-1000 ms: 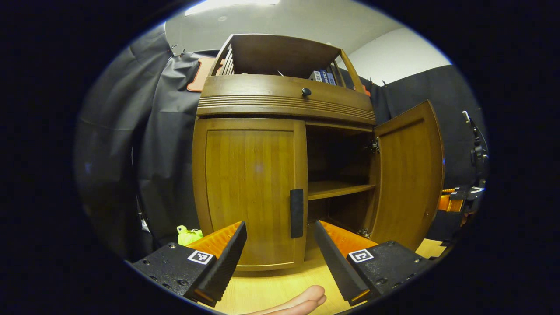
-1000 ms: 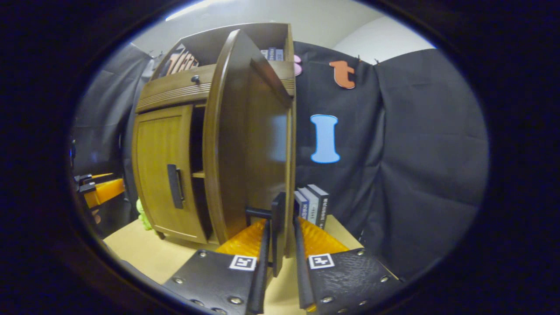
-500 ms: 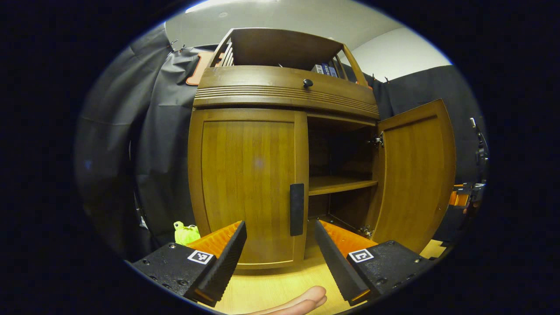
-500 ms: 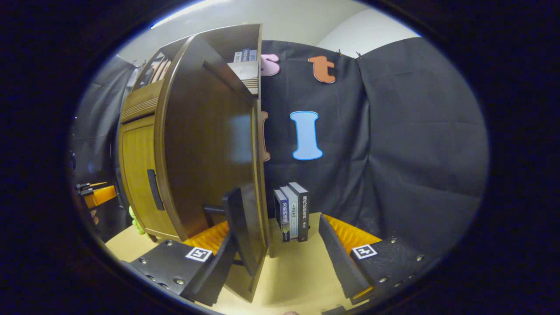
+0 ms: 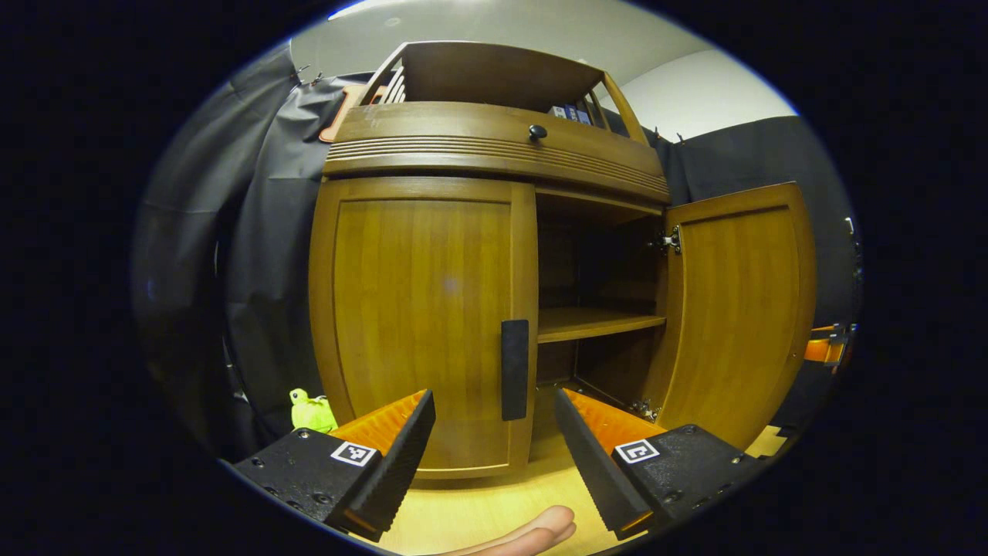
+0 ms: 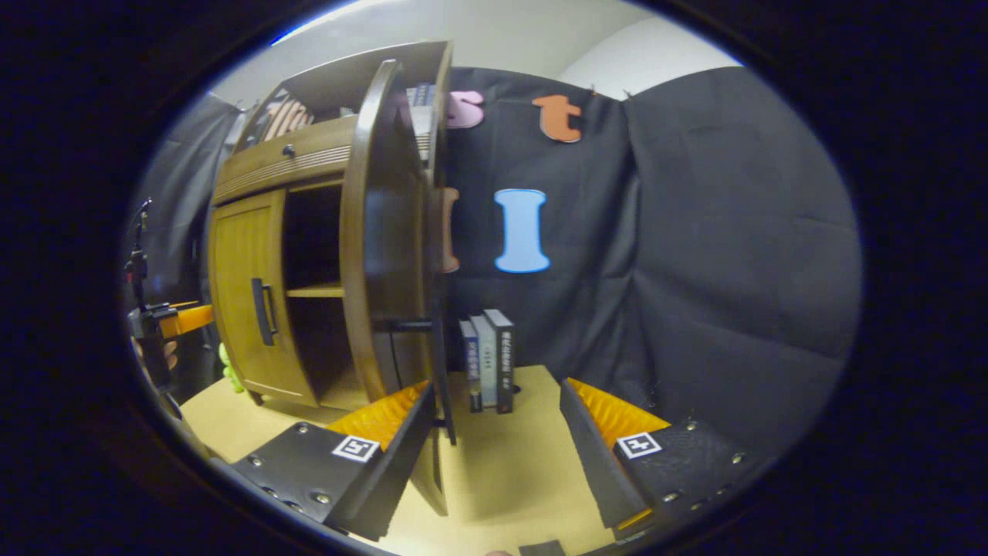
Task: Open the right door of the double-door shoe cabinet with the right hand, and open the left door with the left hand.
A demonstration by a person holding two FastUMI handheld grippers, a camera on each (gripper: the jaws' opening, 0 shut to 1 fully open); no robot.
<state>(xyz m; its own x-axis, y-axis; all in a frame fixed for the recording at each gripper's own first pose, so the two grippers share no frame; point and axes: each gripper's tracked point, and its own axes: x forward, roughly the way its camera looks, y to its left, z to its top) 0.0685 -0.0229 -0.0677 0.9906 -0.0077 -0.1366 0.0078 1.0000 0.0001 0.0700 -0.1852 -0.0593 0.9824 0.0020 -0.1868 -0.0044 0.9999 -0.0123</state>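
While the right door (image 5: 733, 309) is hanging open, the left gripper (image 5: 494, 444) is sitting wide open, empty, facing the left door's handle (image 5: 515, 369); the right gripper (image 6: 494, 440) is gaping too, probably clear of the door.

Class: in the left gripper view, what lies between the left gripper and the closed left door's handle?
Nothing. In the left gripper view, only bare tabletop separates the open left gripper from the handle.

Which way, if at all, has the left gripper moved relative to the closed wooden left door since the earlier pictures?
Yes. The left gripper has moved closer: the closed wooden left door and its dark vertical handle look larger and nearer its open fingers.
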